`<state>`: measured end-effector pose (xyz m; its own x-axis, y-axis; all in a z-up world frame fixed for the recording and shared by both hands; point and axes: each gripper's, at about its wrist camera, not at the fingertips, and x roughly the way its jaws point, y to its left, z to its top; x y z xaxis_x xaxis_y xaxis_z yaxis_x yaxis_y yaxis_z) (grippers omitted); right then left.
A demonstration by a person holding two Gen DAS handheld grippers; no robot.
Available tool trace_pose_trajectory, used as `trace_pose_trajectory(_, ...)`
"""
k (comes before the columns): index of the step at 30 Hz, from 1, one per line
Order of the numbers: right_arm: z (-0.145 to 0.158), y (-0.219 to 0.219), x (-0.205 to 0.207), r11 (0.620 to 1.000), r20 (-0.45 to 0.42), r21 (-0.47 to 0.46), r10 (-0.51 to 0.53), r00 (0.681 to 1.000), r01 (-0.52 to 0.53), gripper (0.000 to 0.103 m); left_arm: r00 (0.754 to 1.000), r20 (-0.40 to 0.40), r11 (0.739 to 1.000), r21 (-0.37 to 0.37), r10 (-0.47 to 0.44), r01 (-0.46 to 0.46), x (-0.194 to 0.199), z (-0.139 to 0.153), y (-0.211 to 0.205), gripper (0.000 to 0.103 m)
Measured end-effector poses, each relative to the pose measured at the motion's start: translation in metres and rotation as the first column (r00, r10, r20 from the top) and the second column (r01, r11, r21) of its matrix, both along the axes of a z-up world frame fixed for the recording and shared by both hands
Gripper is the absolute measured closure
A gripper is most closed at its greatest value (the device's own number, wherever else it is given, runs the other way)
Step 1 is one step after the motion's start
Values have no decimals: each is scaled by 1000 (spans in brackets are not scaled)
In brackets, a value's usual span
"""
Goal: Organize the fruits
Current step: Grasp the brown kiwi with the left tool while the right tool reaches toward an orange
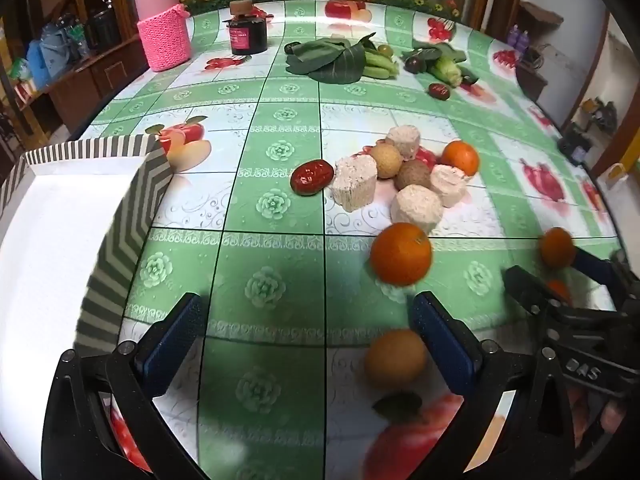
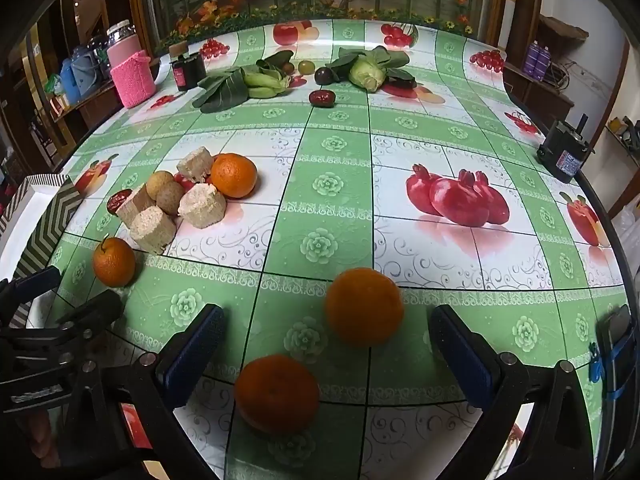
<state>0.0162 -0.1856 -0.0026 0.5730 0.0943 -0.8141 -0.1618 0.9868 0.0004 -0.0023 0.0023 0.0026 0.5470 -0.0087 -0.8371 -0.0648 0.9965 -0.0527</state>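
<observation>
**Fingers spread wide over scattered fruit**

Left gripper (image 1: 306, 336) low over the table (image 1: 280, 120), fingers (image 1: 176, 340) released, nothing gripped. Between them, near the right finger, a tan round fruit (image 1: 395, 358) lying loose on the cloth. Just ahead, an orange (image 1: 401, 253). To the left, a chevron-patterned box (image 1: 136, 216) with a white inside, nothing seen in it.

Right gripper (image 2: 326, 354) likewise spread, fingers (image 2: 192, 354) grasping nothing. Two oranges between them: the nearer orange (image 2: 277, 393) toward the left finger, the farther orange (image 2: 363, 306) just beyond the fingertips. Whether either touches a finger, cannot tell.

Mid-table, a cluster: pale cut blocks (image 1: 354, 182), two brown round fruits (image 1: 386, 160), a red date (image 1: 311, 176) at its left edge, another orange (image 1: 460, 157) at its right.

Far side of the table: leafy greens (image 1: 340, 60), a dark plum (image 1: 415, 64), a second date (image 1: 439, 91), a dark jar (image 1: 248, 28), a bottle in a pink knit sleeve (image 1: 162, 20).
</observation>
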Motion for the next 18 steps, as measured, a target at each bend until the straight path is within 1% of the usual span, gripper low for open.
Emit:
trace_pose_trajectory(1,1,0,-1,1000,-2,-5,7,1000,-7,0,1000,6,1000,-2,-7,7,-3,3,2,0)
trace_pose_trajectory(4,10,3,-9,1000,29,-1,30,999,-30,1,999,29,999,9,-42,42,-12,14,7,0)
trace_pose_trajectory(6,18,6,-14,998,57,17,52,997,-53,1,998,30,998,-4,-62,62,-15,19,11,0)
trace_pose_trajectory(9,28,13,-19,996,85,19,87,993,-89,1,997,23,996,-29,-79,79,-17,23,15,0)
trace_pose_trajectory(12,34,17,-21,993,94,17,111,989,-113,1,994,27,993,-42,-105,107,-16,25,12,0)
trace_pose_trajectory(13,36,17,-21,993,96,13,112,989,-114,1,992,54,992,-44,-114,117,-16,27,6,0)
trace_pose_trajectory(15,37,17,-21,993,97,5,114,989,-115,2,990,56,990,-49,-132,135,-12,25,1,0)
trace_pose_trajectory(16,37,16,-21,993,95,4,115,989,-116,3,989,57,989,-44,-137,139,-10,25,-1,1)
trace_pose_trajectory(17,37,15,-21,993,91,3,117,989,-118,5,989,55,989,-41,-141,143,-7,23,-4,6)
trace_pose_trajectory(18,37,14,-20,993,87,3,119,989,-119,6,988,53,986,-74,-145,148,-7,23,-3,8)
